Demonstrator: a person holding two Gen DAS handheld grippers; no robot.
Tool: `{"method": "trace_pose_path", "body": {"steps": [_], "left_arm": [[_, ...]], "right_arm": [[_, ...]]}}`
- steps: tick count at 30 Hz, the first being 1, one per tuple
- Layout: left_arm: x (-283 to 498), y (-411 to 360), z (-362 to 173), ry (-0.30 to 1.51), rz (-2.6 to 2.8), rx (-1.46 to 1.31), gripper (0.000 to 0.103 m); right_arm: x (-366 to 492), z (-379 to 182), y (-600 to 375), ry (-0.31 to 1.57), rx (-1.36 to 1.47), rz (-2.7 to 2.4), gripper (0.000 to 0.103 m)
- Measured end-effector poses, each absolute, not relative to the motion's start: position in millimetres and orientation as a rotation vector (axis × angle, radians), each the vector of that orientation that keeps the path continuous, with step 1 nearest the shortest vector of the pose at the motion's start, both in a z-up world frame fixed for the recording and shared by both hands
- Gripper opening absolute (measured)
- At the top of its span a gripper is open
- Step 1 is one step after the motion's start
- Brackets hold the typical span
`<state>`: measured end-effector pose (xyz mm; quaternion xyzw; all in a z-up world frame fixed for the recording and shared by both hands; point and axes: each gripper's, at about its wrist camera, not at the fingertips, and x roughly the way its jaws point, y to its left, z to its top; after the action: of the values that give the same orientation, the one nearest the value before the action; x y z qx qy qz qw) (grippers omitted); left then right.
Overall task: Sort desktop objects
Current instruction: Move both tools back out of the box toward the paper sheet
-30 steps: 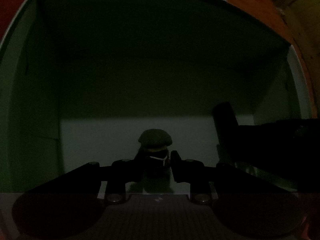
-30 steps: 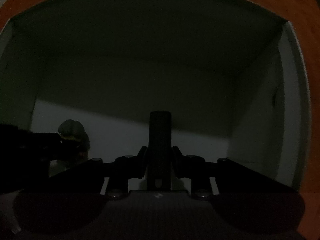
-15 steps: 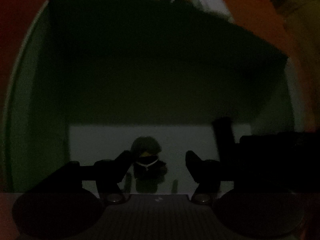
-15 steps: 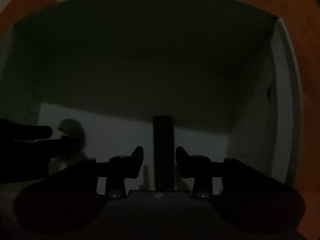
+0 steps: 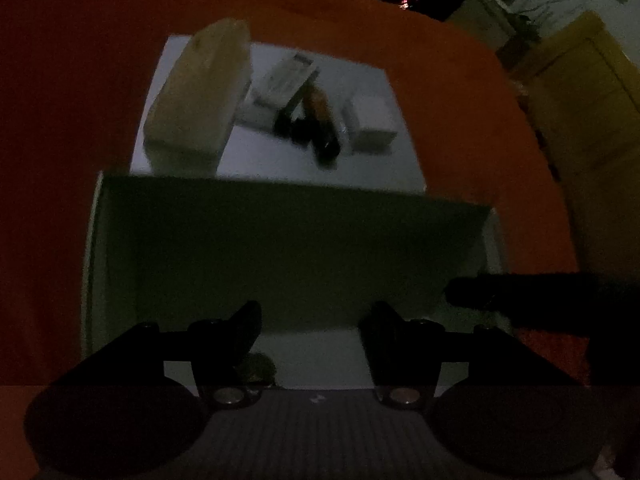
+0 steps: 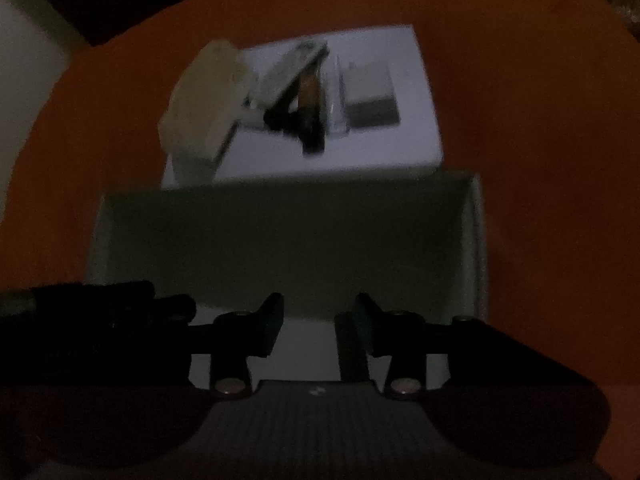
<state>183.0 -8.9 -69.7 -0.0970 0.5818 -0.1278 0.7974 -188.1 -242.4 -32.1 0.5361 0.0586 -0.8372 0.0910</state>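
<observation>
Both grippers hang over an open white box (image 5: 296,240) (image 6: 280,236) on an orange table. My left gripper (image 5: 316,320) is open and empty; a small capped figurine (image 5: 260,368) lies on the box floor by its left finger. My right gripper (image 6: 318,312) is open and empty; a dark upright stick (image 6: 352,352) stands in the box against its right finger. The right gripper shows at the right edge of the left wrist view (image 5: 520,296). The left gripper shows at the left edge of the right wrist view (image 6: 92,304).
Behind the box lies a white sheet (image 5: 280,156) (image 6: 380,152) carrying a beige pack (image 5: 200,96) (image 6: 204,100), a flat printed pack (image 5: 284,76), dark tube-like items (image 5: 316,120) (image 6: 304,112) and a small white box (image 5: 372,124) (image 6: 372,96). Orange tabletop (image 5: 60,160) surrounds it.
Both grippers opened, let go of the figurine and the dark stick inside the box, and rose back out of it. The sheet with the other items came into view.
</observation>
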Motion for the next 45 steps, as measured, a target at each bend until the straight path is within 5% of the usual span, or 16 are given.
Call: {"method": "trace_pose_path", "body": {"steps": [12, 16, 31, 45], "left_arm": [[230, -22, -50, 1.182, -0.310, -0.048, 0.057], [247, -22, -49, 1.119, -0.342, -0.096, 0.069], [317, -18, -74, 0.929, -0.351, -0.139, 0.067], [371, -17, -168, 1.228, -0.101, -0.478, 0.067]], "right_arm": [[-231, 37, -244, 0.131, 1.395, -2.566, 0.045], [-253, 40, -241, 0.140, 1.373, -2.588, 0.046], [-341, 30, -221, 0.185, 1.331, -2.665, 0.051], [-400, -45, -238, 0.260, 1.430, -2.669, 0.061]]}}
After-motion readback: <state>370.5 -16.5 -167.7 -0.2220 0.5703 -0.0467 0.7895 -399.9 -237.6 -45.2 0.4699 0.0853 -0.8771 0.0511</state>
